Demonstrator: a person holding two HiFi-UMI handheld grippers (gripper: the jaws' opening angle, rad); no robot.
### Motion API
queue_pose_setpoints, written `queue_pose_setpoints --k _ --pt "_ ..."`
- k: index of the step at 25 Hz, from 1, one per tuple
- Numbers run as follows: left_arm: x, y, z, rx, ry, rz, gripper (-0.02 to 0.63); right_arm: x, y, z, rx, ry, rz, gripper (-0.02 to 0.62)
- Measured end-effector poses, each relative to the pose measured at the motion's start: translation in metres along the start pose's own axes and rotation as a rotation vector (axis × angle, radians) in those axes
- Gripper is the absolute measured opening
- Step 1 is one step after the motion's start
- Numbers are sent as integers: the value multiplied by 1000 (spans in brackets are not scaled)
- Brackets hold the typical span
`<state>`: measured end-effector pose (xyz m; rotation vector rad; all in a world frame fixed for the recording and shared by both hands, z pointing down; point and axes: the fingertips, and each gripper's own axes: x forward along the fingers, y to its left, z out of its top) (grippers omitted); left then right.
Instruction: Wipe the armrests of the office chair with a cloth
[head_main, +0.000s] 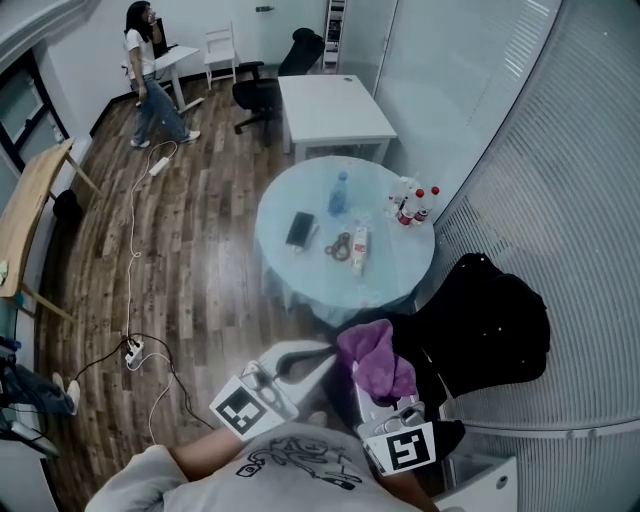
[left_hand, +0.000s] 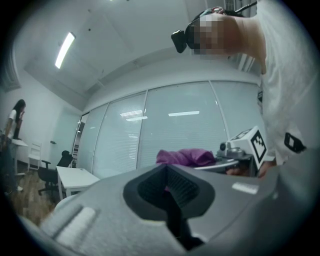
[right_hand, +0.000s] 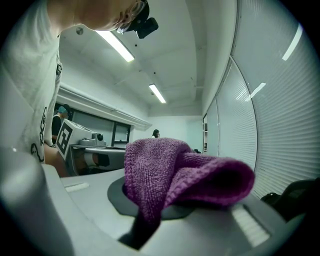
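The black office chair (head_main: 492, 325) stands at the right against the slatted wall; I cannot make out its armrests. My right gripper (head_main: 374, 388) is held near my chest, just left of the chair, shut on a purple cloth (head_main: 377, 357). In the right gripper view the cloth (right_hand: 180, 175) bulges out over the shut jaws (right_hand: 150, 222) and part of the chair (right_hand: 296, 196) shows at lower right. My left gripper (head_main: 312, 355) hovers beside it, shut, nothing between its jaws. The left gripper view shows its jaws (left_hand: 170, 202) pressed together, with the cloth (left_hand: 186, 156) behind them.
A round glass table (head_main: 290, 280) ahead carries a phone (head_main: 300, 229), bottles (head_main: 412, 208) and small items. Beyond it stand a white desk (head_main: 330, 112) and another black chair (head_main: 262, 92). Cables (head_main: 133, 345) lie on the wood floor. A person (head_main: 150, 75) walks at far left.
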<state>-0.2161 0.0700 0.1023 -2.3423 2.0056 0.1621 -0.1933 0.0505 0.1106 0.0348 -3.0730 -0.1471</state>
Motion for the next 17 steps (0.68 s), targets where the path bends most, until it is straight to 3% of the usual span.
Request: queue_pose_setpoints --k 17 --pt "-3 7 3 14 -9 14 2 6 4 3 2 -18 -7 32"
